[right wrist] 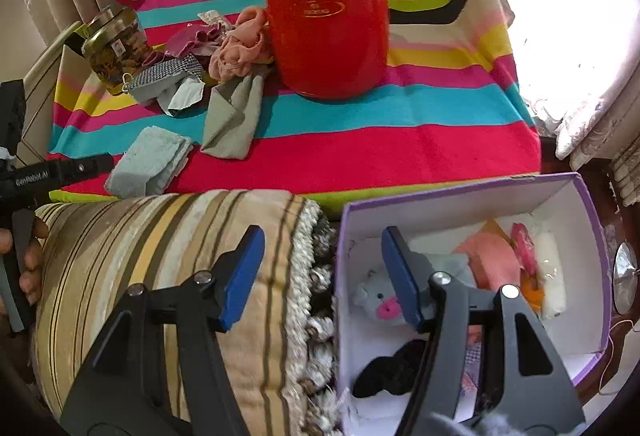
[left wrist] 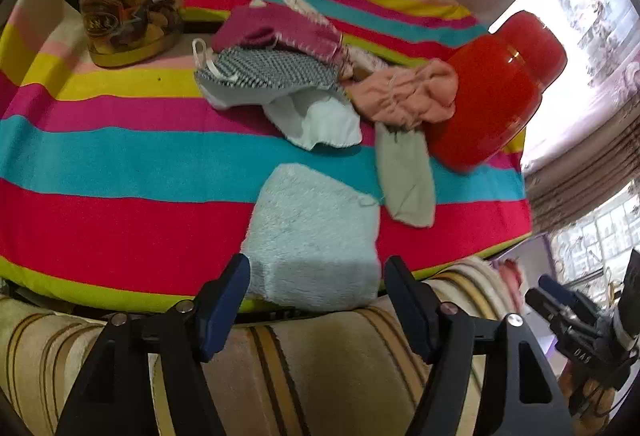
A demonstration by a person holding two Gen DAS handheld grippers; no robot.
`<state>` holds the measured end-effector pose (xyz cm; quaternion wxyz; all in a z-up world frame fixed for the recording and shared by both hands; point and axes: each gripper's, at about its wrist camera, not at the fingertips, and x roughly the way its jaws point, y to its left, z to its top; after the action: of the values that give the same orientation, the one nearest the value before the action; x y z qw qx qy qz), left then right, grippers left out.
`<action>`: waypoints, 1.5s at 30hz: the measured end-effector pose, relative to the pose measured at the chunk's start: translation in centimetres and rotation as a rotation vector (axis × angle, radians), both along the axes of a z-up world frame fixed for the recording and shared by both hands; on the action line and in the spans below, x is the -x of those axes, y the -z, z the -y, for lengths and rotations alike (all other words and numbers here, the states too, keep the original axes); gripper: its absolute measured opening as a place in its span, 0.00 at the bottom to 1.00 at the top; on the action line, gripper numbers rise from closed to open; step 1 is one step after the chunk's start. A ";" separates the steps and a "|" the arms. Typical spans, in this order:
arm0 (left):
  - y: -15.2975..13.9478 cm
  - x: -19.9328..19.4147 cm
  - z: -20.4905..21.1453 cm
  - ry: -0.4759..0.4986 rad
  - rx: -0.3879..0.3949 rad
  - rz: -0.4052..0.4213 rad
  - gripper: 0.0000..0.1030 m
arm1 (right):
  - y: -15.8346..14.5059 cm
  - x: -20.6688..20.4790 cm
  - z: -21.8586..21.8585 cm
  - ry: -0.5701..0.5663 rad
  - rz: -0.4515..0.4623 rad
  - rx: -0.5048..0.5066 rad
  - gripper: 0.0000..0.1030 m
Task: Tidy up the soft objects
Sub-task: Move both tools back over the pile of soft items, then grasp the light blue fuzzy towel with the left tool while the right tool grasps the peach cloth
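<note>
Several soft toys already lie in the purple box (right wrist: 460, 191), cloths (left wrist: 304, 75) remain on the table (left wrist: 100, 155); both tools, left tool (left wrist: 316, 296) and right tool (right wrist: 322, 272), gape empty.

Rainbow-striped cloth (left wrist: 120, 155), red jar (right wrist: 326, 15), pale blue towel (left wrist: 316, 232), purple-edged box (right wrist: 592, 220).

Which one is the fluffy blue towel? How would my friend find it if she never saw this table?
Start at the big red jar on the striped cloth. A heap of small clothes lies beside it, and a grey-green sock trails toward the table's near edge. The fluffy towel lies alone past that sock, at the edge: it is pale blue, folded, and the only fuzzy piece.
</note>
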<state>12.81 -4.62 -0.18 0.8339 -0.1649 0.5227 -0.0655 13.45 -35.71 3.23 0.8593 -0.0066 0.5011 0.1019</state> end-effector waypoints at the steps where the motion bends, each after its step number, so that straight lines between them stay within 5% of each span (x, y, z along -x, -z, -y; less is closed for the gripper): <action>1: 0.1 -0.1 0.0 0.003 -0.005 -0.006 0.69 | 0.2 -0.3 -0.3 -0.004 -0.005 -0.002 0.63; 14: 3.3 -2.9 0.9 0.085 -0.082 -0.109 0.67 | 0.8 -3.9 -4.6 -0.061 -0.004 0.022 0.70; 21: 3.2 -2.3 1.4 0.109 -0.081 -0.077 0.38 | 0.7 -6.7 -7.1 -0.057 -0.002 0.011 0.71; 27: 3.3 -2.0 0.9 0.097 -0.049 -0.046 0.27 | 0.8 -9.4 -8.5 0.077 -0.015 -0.100 0.71; 35: 3.2 -1.4 -1.2 0.073 0.041 -0.019 0.19 | 0.2 -12.4 -10.6 0.287 0.100 -0.161 0.71; 45: 1.7 0.4 -4.5 -0.009 0.148 0.093 0.14 | 2.2 -15.2 -11.8 0.451 0.112 -0.254 0.71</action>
<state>12.39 -0.13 -1.92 0.8431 -0.2249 0.4764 -0.1079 28.66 -23.94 1.02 0.8806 0.2078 0.4248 -0.0307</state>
